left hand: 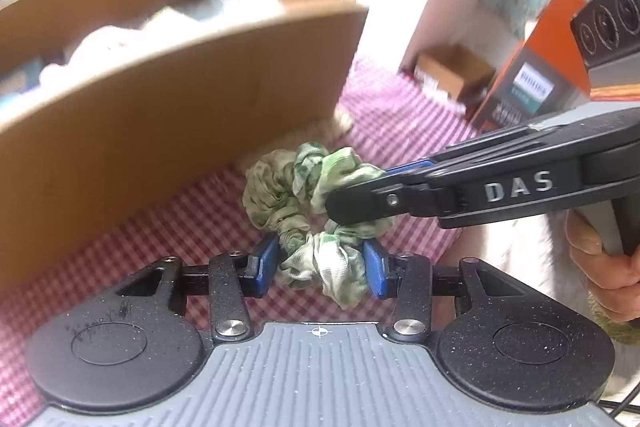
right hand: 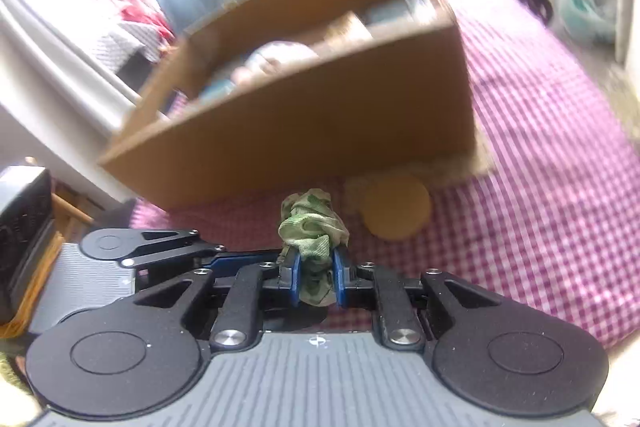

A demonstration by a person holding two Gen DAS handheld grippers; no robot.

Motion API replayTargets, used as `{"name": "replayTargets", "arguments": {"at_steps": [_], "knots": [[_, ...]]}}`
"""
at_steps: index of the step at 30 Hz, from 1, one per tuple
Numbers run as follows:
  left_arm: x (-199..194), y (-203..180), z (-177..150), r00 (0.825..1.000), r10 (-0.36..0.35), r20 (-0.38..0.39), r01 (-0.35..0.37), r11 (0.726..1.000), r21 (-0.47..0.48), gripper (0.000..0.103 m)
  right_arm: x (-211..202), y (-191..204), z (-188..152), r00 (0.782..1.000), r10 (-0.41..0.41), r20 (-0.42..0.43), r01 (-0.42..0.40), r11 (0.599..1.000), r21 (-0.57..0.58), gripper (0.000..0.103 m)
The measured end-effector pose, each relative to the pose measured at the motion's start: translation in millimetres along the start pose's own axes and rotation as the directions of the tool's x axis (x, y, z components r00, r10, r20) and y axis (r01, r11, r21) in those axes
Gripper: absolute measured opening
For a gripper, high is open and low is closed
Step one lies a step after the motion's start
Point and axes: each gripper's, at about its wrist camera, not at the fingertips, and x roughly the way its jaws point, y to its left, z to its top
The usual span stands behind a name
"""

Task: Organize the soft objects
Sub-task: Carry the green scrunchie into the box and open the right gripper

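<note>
Your left gripper (left hand: 320,269): blue pads set either side of the near loop of the green-and-white patterned fabric scrunchie (left hand: 308,203), touching its folds; judged clamped on it, lightly. Your right gripper (right hand: 316,281): blue pads pressed tight on another part of the same scrunchie (right hand: 312,227), cloth bunched between them; in the left wrist view it comes in from the right edge as a black arm marked DAS (left hand: 516,183), its tip buried in the fabric. Scrunchie: held by both tools just above the pink-and-white checked cloth (right hand: 540,147), close to the front wall of the open brown cardboard box (right hand: 320,131). Box: stands on the cloth toward its far edge; holds pale soft items, blurred, not identifiable. Round tan felt-like disc (right hand: 396,207): lies on the cloth at the box's near right corner, beside the scrunchie, apart from it. Orange-and-grey product carton (left hand: 536,83): at the cloth's right edge, seen from the left wrist. Step in hand, as judged: the scrunchie is gathered and awaits transfer to the box. Next move calls for one gripper to let go so the fabric is not stretched, then a lift clear of the box's front wall before you release over its contents.
</note>
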Motion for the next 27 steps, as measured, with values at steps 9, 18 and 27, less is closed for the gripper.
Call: {"name": "replayTargets", "arguments": {"at_steps": [9,18,27], "knots": [[-96.5,23.3,35.8,0.964,0.020,0.266,-0.015,1.000,-0.021,0.045,-60.4,72.1,59.0,0.970,0.150,0.191,-0.106,0.969,-0.224,0.017],[-88.3,84.6,73.5,0.955,0.128,0.266,-0.100,0.988,-0.117,0.046,1.1,89.2,153.3,0.965,0.259,0.041,-0.243,0.942,-0.230,0.017],[-69.6,143.1,65.4,0.990,0.062,0.124,-0.027,0.963,-0.270,0.056,98.6,49.4,176.3,0.936,0.210,-0.282,-0.229,0.973,-0.038,0.017]]}}
